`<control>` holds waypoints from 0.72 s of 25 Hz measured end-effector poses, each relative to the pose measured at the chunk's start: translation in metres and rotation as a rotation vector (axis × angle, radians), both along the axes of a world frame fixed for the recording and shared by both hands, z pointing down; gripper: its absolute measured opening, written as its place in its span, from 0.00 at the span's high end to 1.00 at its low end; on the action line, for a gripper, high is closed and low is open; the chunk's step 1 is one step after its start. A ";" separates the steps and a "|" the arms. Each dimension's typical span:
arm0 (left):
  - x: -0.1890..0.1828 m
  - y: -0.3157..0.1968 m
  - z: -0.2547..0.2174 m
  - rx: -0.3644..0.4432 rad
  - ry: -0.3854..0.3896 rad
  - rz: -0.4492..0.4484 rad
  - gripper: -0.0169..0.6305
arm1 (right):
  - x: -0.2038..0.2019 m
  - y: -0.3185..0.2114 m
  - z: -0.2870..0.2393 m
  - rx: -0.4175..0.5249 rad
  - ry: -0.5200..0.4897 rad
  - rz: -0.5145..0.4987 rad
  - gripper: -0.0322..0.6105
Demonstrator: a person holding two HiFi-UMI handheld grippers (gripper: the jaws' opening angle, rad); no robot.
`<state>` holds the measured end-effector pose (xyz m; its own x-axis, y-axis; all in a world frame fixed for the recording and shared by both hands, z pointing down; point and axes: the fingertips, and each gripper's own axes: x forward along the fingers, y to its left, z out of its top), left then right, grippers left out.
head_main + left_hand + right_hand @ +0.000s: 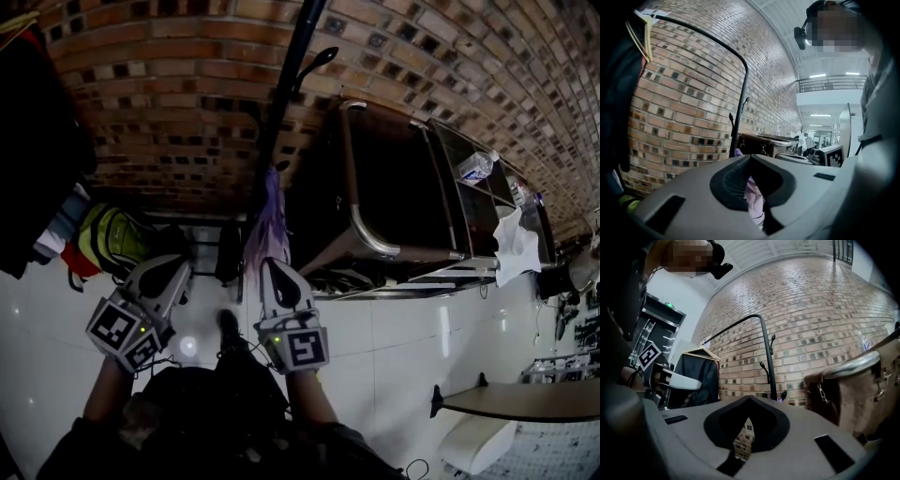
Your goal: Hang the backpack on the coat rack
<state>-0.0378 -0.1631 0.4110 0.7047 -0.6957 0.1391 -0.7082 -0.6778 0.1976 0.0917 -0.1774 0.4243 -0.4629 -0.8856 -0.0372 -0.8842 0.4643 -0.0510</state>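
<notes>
A lavender backpack point(270, 225) hangs against the black coat rack pole point(281, 103) in front of the brick wall. Both grippers are held low in front of it, side by side and apart from it. My left gripper point(178, 269) stands left of the pack with its jaws shut; in the left gripper view point(751, 157) lavender fabric point(755, 199) shows through the slot between the jaws, beyond them. My right gripper point(272, 269) is just below the pack, shut and empty; the right gripper view point(747, 399) shows bricks through the slot and the rack pole point(768, 357) ahead.
A dark coat on a hanger point(28, 141) and a yellow-green bag point(108, 239) are at the left. A brown case with a chrome rail point(375, 187) stands right of the rack, with a water bottle point(476, 167) and white cloth point(516, 246) beyond. A table edge point(525, 401) is lower right.
</notes>
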 end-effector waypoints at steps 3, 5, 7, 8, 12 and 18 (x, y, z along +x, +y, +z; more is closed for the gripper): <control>-0.023 0.035 0.001 0.007 0.012 0.002 0.92 | -0.017 0.034 -0.001 0.005 0.001 0.032 0.94; -0.036 0.059 0.001 0.010 0.016 0.006 0.92 | -0.029 0.059 0.001 0.000 0.005 0.038 0.94; -0.048 0.084 0.002 0.013 0.018 0.013 0.92 | -0.040 0.082 0.003 -0.006 0.009 0.046 0.94; -0.055 0.096 0.003 0.015 0.019 0.016 0.92 | -0.046 0.094 0.004 -0.006 0.013 0.050 0.94; -0.083 0.144 0.010 0.015 0.025 0.016 0.92 | -0.071 0.138 0.006 0.012 0.046 0.058 0.94; -0.108 0.201 0.004 0.016 0.039 0.034 0.92 | -0.099 0.198 0.003 -0.004 0.074 0.065 0.94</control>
<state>-0.1459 0.0374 0.4149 0.7326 -0.6732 0.1006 -0.6767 -0.7046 0.2136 -0.0072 0.0201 0.4277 -0.4061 -0.9138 -0.0019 -0.9138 0.4060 0.0136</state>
